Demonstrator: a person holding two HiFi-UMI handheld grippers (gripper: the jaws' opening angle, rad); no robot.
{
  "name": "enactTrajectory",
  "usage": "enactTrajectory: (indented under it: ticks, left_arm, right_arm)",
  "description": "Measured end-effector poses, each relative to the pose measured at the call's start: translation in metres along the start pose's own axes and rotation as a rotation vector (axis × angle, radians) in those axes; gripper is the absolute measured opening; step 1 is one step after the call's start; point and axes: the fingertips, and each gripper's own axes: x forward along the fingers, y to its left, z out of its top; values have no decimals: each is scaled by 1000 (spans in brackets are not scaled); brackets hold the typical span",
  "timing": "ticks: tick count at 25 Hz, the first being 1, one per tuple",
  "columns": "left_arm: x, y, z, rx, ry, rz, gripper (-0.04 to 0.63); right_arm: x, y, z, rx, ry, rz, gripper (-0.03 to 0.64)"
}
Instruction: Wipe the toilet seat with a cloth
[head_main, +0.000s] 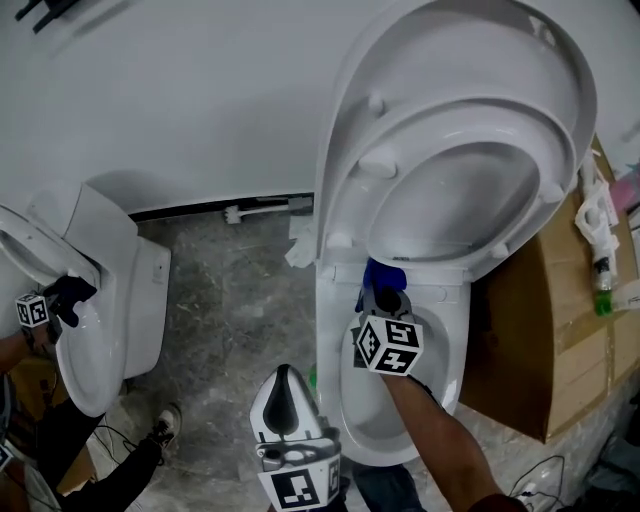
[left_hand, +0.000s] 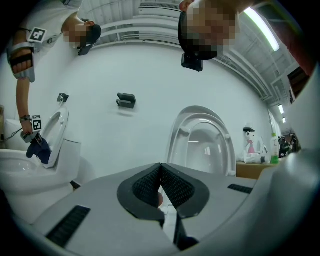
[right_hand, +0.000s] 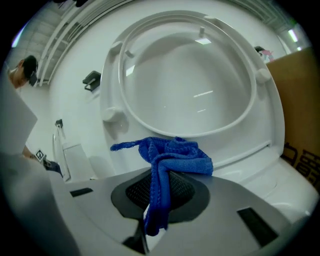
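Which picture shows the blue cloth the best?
The right gripper view. The cloth sits big and close in the middle, pinched in the right gripper's jaws. The head view shows only a small blue bit just past that gripper's cube. The left gripper view doesn't show it.

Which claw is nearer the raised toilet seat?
Right. The right claw, shut on the blue cloth, sits just below the raised toilet seat; the left claw is farther back, beside the bowl.
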Motion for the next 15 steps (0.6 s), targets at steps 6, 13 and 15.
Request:
enactTrajectory:
  ticks: [6, 13, 15]
  left_arm:
    - [-3, 23, 3, -4, 0, 27, 15]
    - [-7, 35, 11, -6, -3, 48, 15]
    - [-8, 35, 17, -3, -6, 47, 15]
  right_arm:
    - [9, 12, -1, 587, -82, 100, 55]
    - [5, 40, 25, 824, -165, 196, 55]
    - [1, 48, 35, 869, -179, 220, 55]
